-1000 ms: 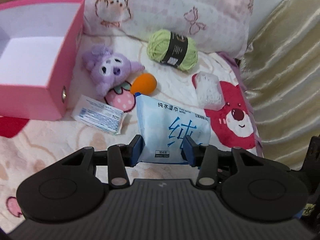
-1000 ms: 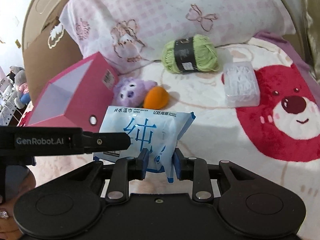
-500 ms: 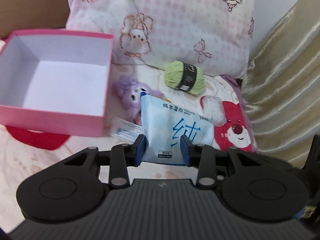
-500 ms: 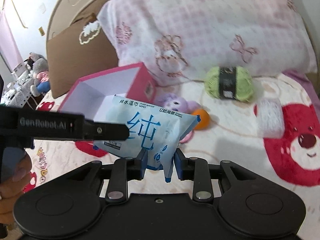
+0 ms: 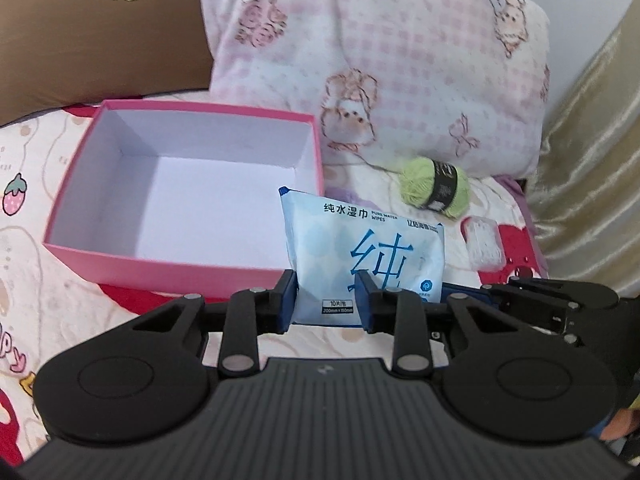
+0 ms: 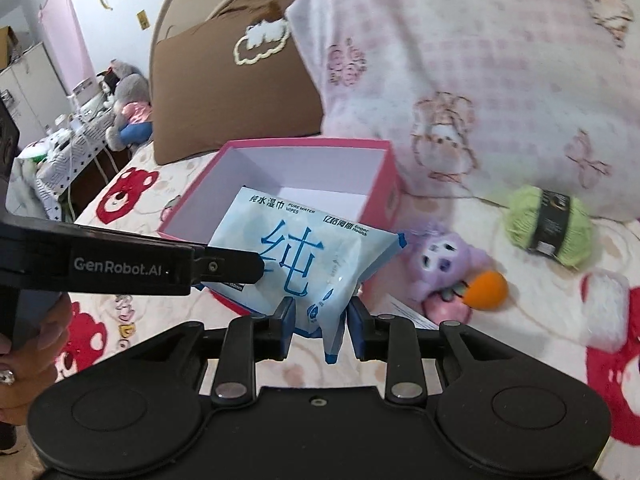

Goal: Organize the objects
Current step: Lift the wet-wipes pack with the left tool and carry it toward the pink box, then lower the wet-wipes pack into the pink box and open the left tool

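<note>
Holding one pack with both my grippers; entries run left to right.
Left hand (image 6: 28, 336): bottom left of the right wrist view, wrapped round the handle of my left gripper.
Arm lettering: "GenRobot.AI" in white on the black side of my left gripper, read in the right wrist view.
Pink box (image 5: 120, 258): open top, white inside; nothing lies in it. It sits on the bedspread (image 5: 36, 292), in front of the brown cushion (image 5: 100, 32).
Left gripper (image 5: 326, 300): jaws closing, blue pads pressed on the lower edge of the wipes pack.
Wipes pack (image 5: 372, 248): held off the bedspread, its top corner over the near right corner of the box in the left wrist view. Print: "PURE WATER WIPES", a line of Chinese characters, one big blue character; the small panel at the bottom is too fine for me to read surely.
Right gripper (image 6: 322, 320): clenched on the pack's crumpled bottom corner.
Purple plush (image 6: 444, 260): on the bedspread right of the box, orange ball (image 6: 486, 290) touching it.
Green yarn (image 5: 436, 190): black band, text unreadable; near the pink pillow (image 5: 380, 60).
Clear packet (image 5: 484, 246): white contents, far right.
</note>
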Demonstrator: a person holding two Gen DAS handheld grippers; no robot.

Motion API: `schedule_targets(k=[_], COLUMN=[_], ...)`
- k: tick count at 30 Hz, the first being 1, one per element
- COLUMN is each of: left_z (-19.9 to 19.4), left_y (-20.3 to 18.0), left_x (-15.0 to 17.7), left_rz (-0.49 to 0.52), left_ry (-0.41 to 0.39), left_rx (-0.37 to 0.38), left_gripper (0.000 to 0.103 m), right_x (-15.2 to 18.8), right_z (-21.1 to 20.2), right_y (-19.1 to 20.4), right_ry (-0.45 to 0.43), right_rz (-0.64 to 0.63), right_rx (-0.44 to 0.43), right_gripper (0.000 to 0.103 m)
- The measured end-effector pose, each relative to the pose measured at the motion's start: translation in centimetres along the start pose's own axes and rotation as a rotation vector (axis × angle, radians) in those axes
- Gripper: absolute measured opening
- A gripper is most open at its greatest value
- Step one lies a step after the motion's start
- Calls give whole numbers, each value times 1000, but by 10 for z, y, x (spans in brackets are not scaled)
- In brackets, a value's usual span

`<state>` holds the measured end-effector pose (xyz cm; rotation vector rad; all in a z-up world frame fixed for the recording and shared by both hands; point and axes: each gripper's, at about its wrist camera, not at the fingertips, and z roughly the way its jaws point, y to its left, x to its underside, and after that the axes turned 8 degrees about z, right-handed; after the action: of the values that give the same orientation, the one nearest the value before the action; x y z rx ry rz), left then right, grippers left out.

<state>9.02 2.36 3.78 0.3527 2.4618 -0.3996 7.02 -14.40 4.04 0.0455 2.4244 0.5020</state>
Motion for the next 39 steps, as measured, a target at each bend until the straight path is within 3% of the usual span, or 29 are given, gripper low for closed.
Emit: schedule_targets(k=[8,13,17,35,39], left_z=[-14,-18,-12,100,124], left_y=[33,50,74,154,163], left_x=[-31,-54,-68,-80,-80], left_rz=[7,73,67,-14,-21], left_ry=[-2,-30,-39,-6,24], left_rx=[-8,-61,-51,-118,-130], left_gripper=[30,30,30,30,30], right_x=[-43,-62,-73,-103,-107], right_z=[22,38,66,194,217], right_y=[33,54,66,38,34], right_ry=[169,214,258,248,252], right_rz=[-78,-167,-193,-67,-75], right_rx=[-26,-53,-47,-67,-32], right_gripper=[34,31,27,24,24])
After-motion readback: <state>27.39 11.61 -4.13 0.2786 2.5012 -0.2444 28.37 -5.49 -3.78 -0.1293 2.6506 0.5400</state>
